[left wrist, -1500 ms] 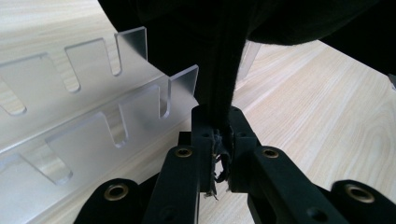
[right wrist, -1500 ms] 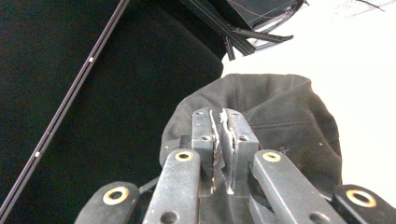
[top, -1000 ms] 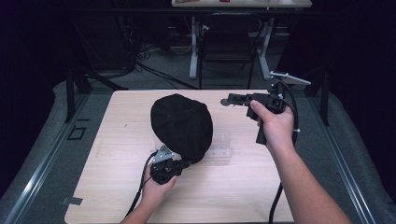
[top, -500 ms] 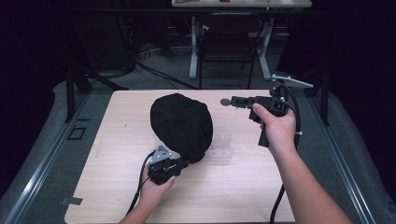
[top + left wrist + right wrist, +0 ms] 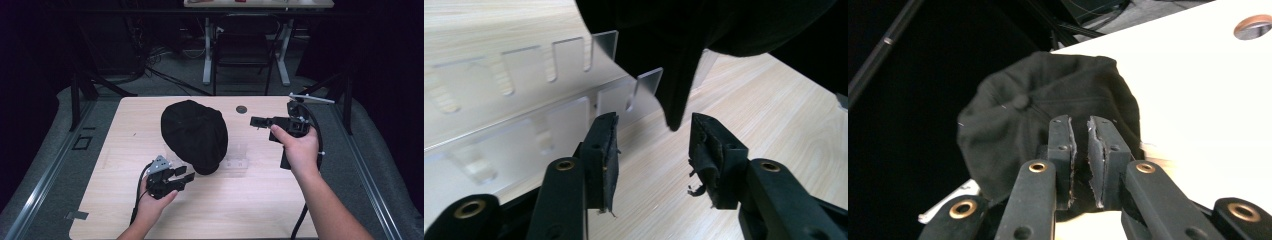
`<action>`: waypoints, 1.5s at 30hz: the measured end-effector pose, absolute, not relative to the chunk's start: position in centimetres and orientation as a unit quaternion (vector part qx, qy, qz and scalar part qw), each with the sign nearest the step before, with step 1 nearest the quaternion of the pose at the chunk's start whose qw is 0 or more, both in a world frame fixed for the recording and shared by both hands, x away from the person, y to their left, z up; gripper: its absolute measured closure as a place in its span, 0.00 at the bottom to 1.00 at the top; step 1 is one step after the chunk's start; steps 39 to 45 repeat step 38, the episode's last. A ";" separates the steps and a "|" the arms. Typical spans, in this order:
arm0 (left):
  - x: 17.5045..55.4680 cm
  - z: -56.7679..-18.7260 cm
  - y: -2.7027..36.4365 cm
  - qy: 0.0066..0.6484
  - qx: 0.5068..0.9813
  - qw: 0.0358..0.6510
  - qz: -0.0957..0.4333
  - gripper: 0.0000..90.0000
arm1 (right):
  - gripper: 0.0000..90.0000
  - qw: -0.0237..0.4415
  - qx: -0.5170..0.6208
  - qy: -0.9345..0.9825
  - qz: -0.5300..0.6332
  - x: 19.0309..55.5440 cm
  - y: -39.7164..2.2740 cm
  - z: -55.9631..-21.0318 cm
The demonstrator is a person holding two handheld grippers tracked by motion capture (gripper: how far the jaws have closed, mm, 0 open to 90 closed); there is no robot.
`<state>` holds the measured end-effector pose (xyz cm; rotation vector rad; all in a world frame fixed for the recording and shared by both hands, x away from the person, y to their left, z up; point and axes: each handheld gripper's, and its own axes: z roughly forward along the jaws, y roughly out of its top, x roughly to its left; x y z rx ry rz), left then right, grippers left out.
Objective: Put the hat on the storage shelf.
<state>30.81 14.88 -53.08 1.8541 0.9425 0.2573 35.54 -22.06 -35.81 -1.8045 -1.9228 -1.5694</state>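
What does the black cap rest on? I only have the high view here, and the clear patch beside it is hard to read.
Observer: A clear slotted acrylic stand; the black cap hangs over it.
Operator: Is the left gripper gripping the cap?
Observer: No. The left gripper is open, with a point of fabric hanging just beyond its fingers.
Operator: And the right one?
Observer: The right gripper is nearly shut, empty, pointing toward the cap.

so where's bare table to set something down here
Bare wood lies left of the black cap, and along the near edge between the left gripper and the right forearm. It is crowded mid-table: cap, clear acrylic rack and right gripper.
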 end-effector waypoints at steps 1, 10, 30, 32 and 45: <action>30.8 -53.0 15.2 0.390 0.769 0.495 0.107 0.60 | 0.89 0.033 -0.589 -0.627 -0.509 35.4 -22.0 -36.0; 30.3 -53.5 17.4 0.398 0.777 0.472 0.119 0.57 | 0.86 -0.013 -0.591 -0.655 -0.472 33.7 -22.8 -38.4; 30.6 -54.8 19.7 0.434 0.760 0.466 0.129 0.54 | 0.78 -0.084 -0.585 -0.678 -0.436 29.8 -23.8 -44.9; 30.6 -54.8 19.6 0.433 0.762 0.463 0.130 0.54 | 0.76 -0.093 -0.586 -0.680 -0.431 29.5 -23.9 -45.8; 30.4 -54.9 19.1 0.422 0.765 0.467 0.137 0.52 | 0.69 -0.113 -0.583 -0.677 -0.434 28.4 -24.4 -48.1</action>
